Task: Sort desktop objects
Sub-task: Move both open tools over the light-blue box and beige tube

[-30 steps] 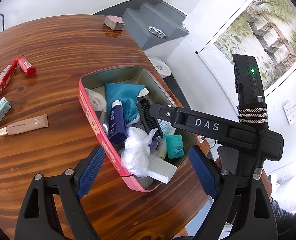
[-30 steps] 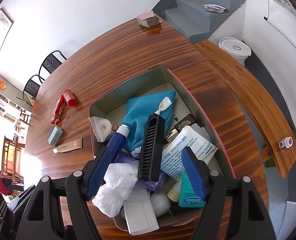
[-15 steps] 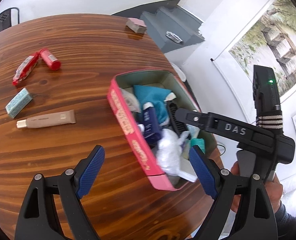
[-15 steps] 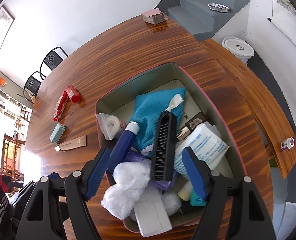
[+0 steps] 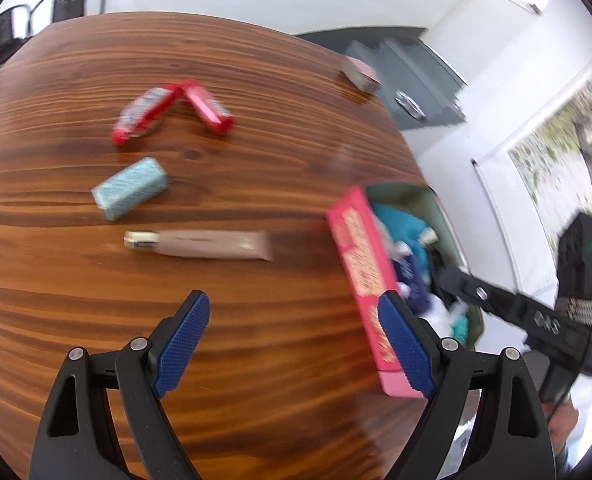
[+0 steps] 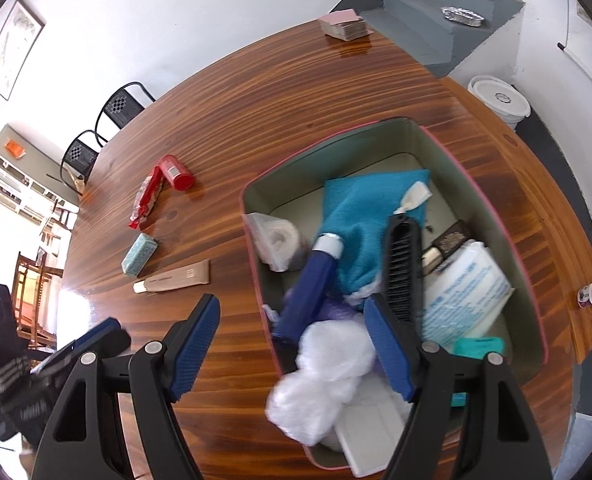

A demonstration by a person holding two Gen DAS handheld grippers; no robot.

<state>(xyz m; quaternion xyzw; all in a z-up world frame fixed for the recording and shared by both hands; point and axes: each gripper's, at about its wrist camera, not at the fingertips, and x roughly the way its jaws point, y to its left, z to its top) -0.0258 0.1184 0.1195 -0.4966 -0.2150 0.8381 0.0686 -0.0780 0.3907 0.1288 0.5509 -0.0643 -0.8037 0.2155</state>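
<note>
1. The wooden table (image 6: 296, 92) is seen bearing the pink box (image 6: 508, 236) — crammed with toiletries.
2. Both the left gripper (image 5: 296, 344) and the right gripper (image 6: 292, 344) are held apart, empty.
3. A beige tube (image 5: 212, 244), teal packet (image 5: 130, 188) and red items (image 5: 212, 108) are left on the wood — beside the box.

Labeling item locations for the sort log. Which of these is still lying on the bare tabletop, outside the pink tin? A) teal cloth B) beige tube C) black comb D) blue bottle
B: the beige tube lies on the wooden table left of the pink tin, while the black comb, teal cloth and blue bottle all sit inside the tin.
</note>
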